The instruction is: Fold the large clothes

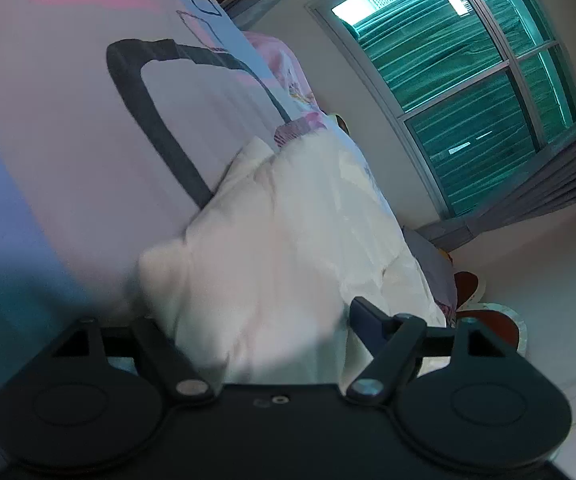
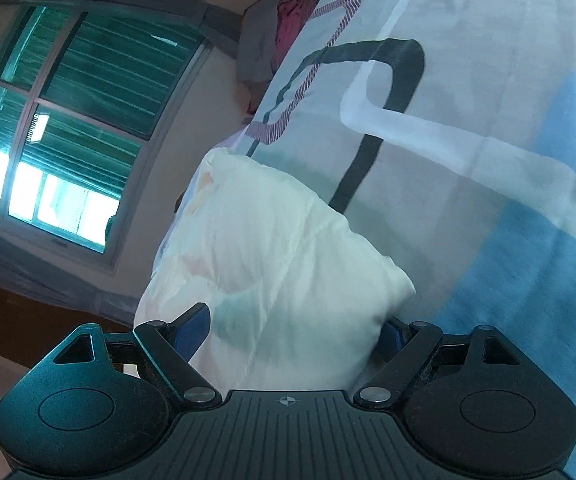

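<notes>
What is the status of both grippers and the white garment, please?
Left gripper and right gripper both closed on white garment. Garment bunched, lifted beside the patterned bedsheet. Nothing in the way.

A big window [image 1: 468, 80] fills the upper right, daylight glowing green through it; pale walls [image 1: 528, 264], grey curtain [image 1: 560, 184], patterned bedsheet [image 1: 47, 140] left.

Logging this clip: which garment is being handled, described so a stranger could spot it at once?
Start at the big bed sheet printed with dark looped lines and blue and pink blocks. Lying on it is the white garment, bunched between both claws. It is the only plain, unpatterned cloth there, puffy and creased.
</notes>
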A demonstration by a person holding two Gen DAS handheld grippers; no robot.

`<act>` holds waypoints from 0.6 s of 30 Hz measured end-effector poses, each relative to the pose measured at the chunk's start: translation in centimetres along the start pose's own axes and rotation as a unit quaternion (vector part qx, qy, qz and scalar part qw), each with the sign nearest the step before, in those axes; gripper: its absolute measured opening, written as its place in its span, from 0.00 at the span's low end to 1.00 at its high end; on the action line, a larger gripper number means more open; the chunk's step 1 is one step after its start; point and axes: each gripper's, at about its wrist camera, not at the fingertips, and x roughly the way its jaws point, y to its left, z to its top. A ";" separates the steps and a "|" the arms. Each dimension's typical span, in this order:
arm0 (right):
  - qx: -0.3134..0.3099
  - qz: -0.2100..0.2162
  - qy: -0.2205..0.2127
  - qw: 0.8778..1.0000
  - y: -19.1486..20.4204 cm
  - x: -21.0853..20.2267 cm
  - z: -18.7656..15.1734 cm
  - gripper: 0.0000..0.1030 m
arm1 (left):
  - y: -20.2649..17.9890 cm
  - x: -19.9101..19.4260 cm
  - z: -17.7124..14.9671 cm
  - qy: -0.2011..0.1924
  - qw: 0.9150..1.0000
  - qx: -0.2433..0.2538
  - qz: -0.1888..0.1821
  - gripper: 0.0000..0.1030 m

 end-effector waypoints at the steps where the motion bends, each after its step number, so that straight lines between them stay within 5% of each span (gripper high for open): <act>1: -0.004 -0.002 0.000 1.000 0.1 0.1 0.0 0.81 | 0.1 0.0 0.0 -0.001 1.000 -0.003 0.000 0.72; 5: -0.022 -0.013 0.000 1.000 0.6 0.6 -0.1 0.80 | 0.0 0.4 0.1 0.001 1.000 0.007 0.009 0.60; 7: -0.036 -0.029 0.006 0.999 1.2 0.6 -0.2 0.79 | -0.2 0.6 0.3 0.010 1.000 0.019 0.014 0.44; 9: -0.048 -0.046 0.013 0.998 1.5 0.7 -0.1 0.62 | -0.5 0.6 0.3 0.011 0.999 0.029 0.019 0.38; 15: -0.054 -0.026 0.023 0.998 1.7 -0.4 0.1 0.32 | -2.2 0.0 0.7 0.010 0.998 0.062 0.026 0.22; 18: -0.080 -0.021 0.020 0.996 2.6 -1.5 0.2 0.27 | -2.8 -0.7 0.9 0.010 0.997 0.067 0.021 0.20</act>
